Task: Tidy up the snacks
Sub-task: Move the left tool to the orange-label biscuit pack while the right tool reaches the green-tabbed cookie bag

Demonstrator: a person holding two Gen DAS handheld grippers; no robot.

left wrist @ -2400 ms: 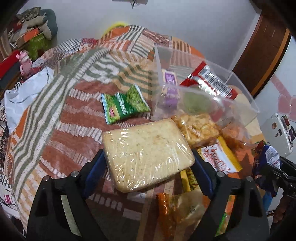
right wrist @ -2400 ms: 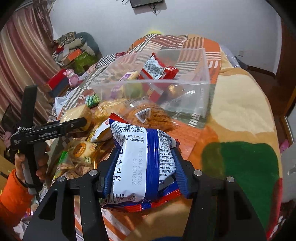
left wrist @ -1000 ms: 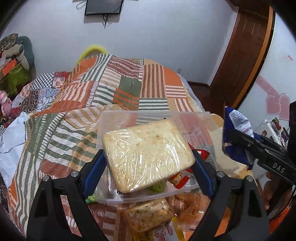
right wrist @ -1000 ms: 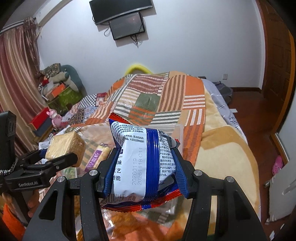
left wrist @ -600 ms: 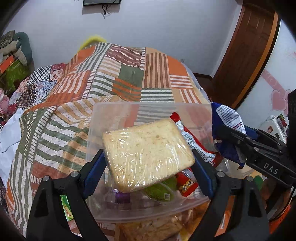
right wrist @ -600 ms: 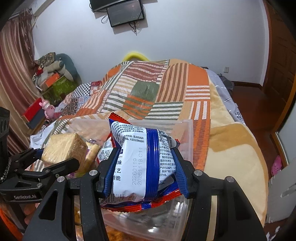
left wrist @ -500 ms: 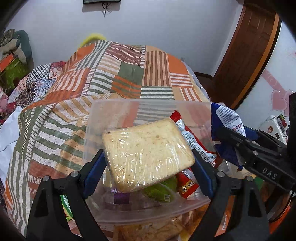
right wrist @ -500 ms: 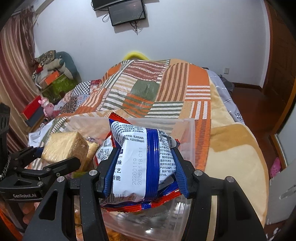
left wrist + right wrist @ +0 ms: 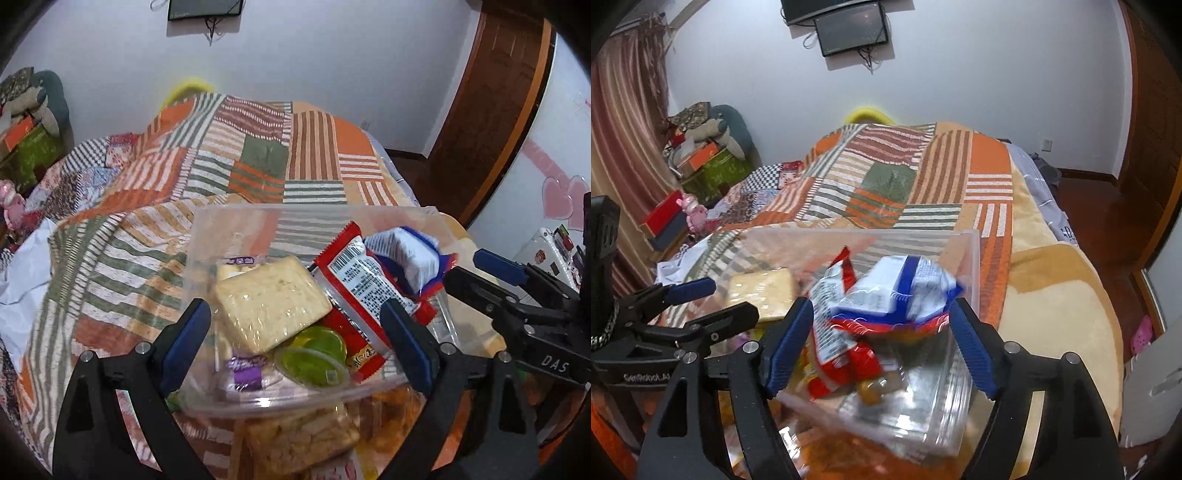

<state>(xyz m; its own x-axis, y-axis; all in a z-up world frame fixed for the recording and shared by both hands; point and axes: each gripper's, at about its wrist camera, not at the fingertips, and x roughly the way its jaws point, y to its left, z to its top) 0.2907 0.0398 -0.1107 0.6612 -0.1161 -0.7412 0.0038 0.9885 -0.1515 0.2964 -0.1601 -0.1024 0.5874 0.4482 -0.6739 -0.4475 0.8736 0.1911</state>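
Note:
A clear plastic bin [image 9: 236, 229] [image 9: 964, 354] sits on the patchwork bed. The wrapped pale cracker block [image 9: 271, 308] [image 9: 762, 293] lies inside it, free of my left gripper [image 9: 297, 343], which is open just above the bin's near rim. The blue-and-white snack bag [image 9: 905, 291] [image 9: 404, 254] lies in the bin on a red packet [image 9: 354, 280] [image 9: 834, 325], blurred, free of my right gripper [image 9: 879, 354], which is open over the bin. A green jelly cup [image 9: 312, 356] and a purple packet [image 9: 245, 371] also lie in the bin.
More wrapped snacks [image 9: 299, 441] lie on the bed in front of the bin. The patchwork quilt [image 9: 221, 155] stretches behind it. Boxes and soft toys [image 9: 701, 155] stand at the far left, a wooden door [image 9: 491, 103] at the right.
Both grippers have opened over the bin. The cracker block has dropped from the left one and the blue-and-white bag from the right one into the bin.

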